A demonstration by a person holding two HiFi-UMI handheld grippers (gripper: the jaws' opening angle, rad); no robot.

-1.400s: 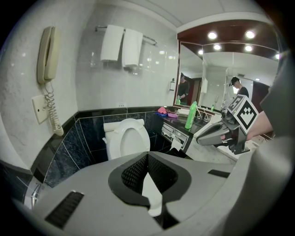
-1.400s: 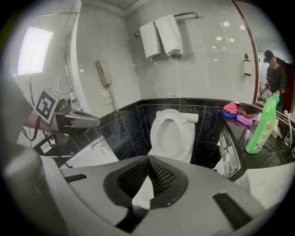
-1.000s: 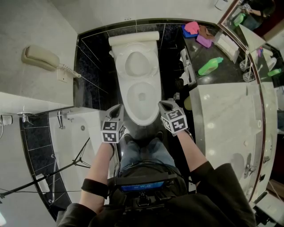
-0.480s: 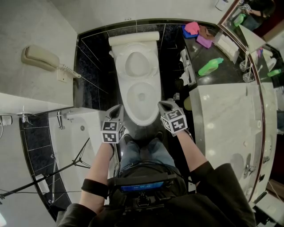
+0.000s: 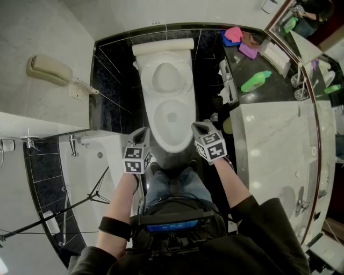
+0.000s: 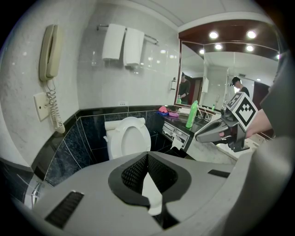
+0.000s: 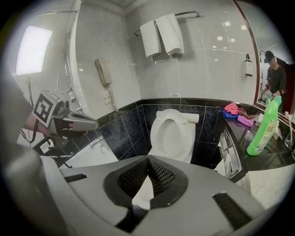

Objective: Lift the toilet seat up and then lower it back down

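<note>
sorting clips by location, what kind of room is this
A bathroom, probably a hotel's: a white toilet, a wall phone near it, towels on a rail, and a marble vanity counter.

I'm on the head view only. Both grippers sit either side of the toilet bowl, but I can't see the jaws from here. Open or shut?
Observer: The left gripper is shut, jaws together, nothing between them.
Operator: And the right?
Observer: The right gripper is shut too, empty, pointing toward the toilet.
Operator: Anything hanging above it?
Observer: Two white towels hang from a rail there.
</note>
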